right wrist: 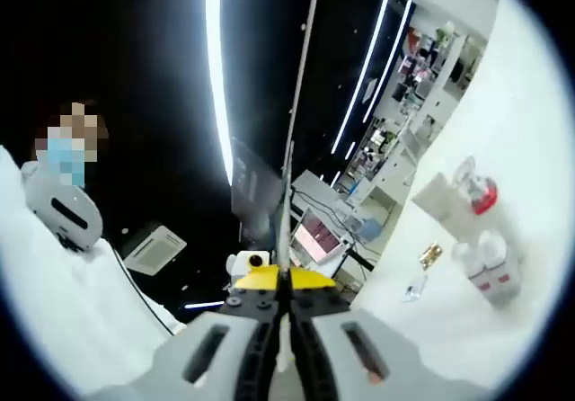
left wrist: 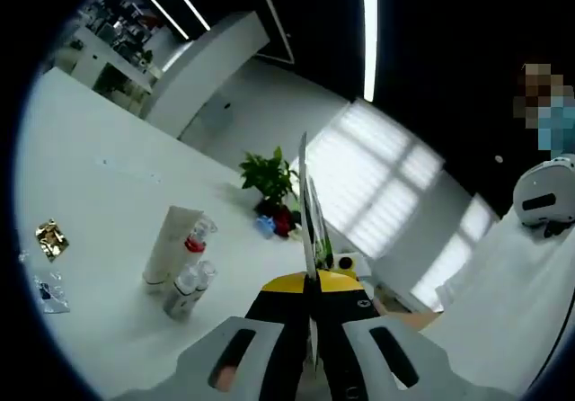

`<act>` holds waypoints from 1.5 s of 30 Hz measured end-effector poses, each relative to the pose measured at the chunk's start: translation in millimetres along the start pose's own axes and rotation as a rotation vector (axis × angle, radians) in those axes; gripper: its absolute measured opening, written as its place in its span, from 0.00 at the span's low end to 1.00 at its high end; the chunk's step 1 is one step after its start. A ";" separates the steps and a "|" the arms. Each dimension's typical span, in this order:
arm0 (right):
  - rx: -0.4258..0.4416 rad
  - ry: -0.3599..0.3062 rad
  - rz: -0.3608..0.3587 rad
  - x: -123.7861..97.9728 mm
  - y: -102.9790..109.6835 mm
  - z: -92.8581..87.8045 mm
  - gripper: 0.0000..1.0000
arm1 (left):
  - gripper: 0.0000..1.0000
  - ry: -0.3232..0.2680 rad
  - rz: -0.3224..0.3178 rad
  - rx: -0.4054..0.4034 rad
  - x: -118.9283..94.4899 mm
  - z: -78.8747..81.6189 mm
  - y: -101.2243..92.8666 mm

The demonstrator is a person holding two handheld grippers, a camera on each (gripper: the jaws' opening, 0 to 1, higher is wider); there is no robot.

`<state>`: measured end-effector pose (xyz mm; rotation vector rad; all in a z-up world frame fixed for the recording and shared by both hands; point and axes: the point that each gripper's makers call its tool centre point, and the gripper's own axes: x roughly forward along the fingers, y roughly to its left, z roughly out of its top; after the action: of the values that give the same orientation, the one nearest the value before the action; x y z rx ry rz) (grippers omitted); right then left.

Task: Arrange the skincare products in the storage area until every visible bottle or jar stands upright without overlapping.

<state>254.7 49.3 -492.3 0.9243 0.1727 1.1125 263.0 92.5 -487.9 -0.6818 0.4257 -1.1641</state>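
Skincare products stand in one small group on the white worktop (left wrist: 108, 203): a tall white squeeze tube (left wrist: 171, 244), a clear bottle with a red collar (left wrist: 199, 236) and two small clear bottles (left wrist: 189, 291). All look upright, though close together — whether they touch I cannot tell. Left claw (left wrist: 310, 230) and right claw (right wrist: 289, 212) are closed on nothing, raised well away, so little seems left.
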 end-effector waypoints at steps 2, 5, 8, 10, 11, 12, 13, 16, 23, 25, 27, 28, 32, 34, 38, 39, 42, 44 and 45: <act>0.012 -0.006 0.009 0.6 1.9 1.2 0.00 | 0.00 -0.012 -0.007 -0.015 0.5 1.8 0.0; 0.045 -0.025 0.043 2.3 9.3 4.7 0.00 | 0.00 -0.046 -0.044 -0.045 1.6 7.2 -5.7; 0.066 -0.028 0.070 3.0 15.3 5.7 0.00 | 0.00 -0.051 -0.054 -0.058 2.0 7.7 -6.9; 0.078 -0.028 0.076 3.3 16.4 5.3 0.00 | 0.00 -0.050 -0.050 -0.061 2.4 6.9 -5.8; 0.080 -0.030 0.074 3.5 15.6 5.4 0.00 | 0.00 -0.052 -0.048 -0.065 2.5 6.9 -5.3; 0.083 -0.033 0.069 3.1 13.5 5.6 0.00 | 0.00 -0.057 -0.048 -0.068 2.6 7.0 -5.1; 0.084 -0.036 0.063 2.8 11.7 5.9 0.00 | 0.00 -0.059 -0.048 -0.068 2.6 7.1 -5.2; 0.089 -0.048 0.048 2.3 8.2 6.3 0.00 | 0.00 -0.079 -0.046 -0.040 2.3 8.1 -5.3; 0.121 -0.084 0.021 5.6 4.2 7.3 0.00 | 0.11 -0.056 -0.010 -0.036 1.8 -11.9 2.0; 0.130 -0.097 0.017 6.3 3.3 8.5 0.00 | 0.13 -0.044 -0.008 -0.062 1.4 -20.6 2.4; 0.129 -0.097 0.004 6.4 0.7 7.9 0.00 | 0.10 -0.054 -0.012 -0.073 -0.3 -24.3 1.1; 0.133 -0.095 0.002 6.4 0.1 7.2 0.00 | 0.10 -0.067 -0.014 -0.085 -1.0 -23.5 0.6; 0.143 -0.089 -0.023 6.2 -4.1 3.7 0.00 | 0.06 -0.082 -0.010 -0.109 -4.2 -24.9 0.9; 0.150 -0.087 -0.044 6.4 -7.7 1.9 0.00 | 0.04 -0.091 -0.008 -0.121 -5.8 -24.8 0.7; 0.133 -0.071 -0.084 8.4 -14.6 -3.5 0.00 | 0.00 -0.108 -0.002 -0.187 -9.2 -24.0 0.4; 0.129 -0.068 -0.092 8.8 -16.0 -4.4 0.00 | 0.00 -0.110 -0.004 -0.182 -9.9 -23.4 -1.0; 0.115 -0.036 -0.119 9.9 -21.4 -11.8 0.00 | 0.00 -0.109 -0.007 -0.180 -10.4 -22.2 -8.2; 0.119 -0.032 -0.126 10.3 -22.3 -14.6 0.00 | 0.00 -0.109 -0.008 -0.180 -11.4 -22.7 -7.6; 0.130 -0.042 -0.125 10.2 -21.8 -13.9 0.00 | 0.00 -0.110 -0.003 -0.189 -13.3 -23.6 -4.7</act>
<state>267.0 62.6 -513.4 1.0377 0.2668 0.9737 240.1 97.5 -502.3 -0.9064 0.4448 -1.0920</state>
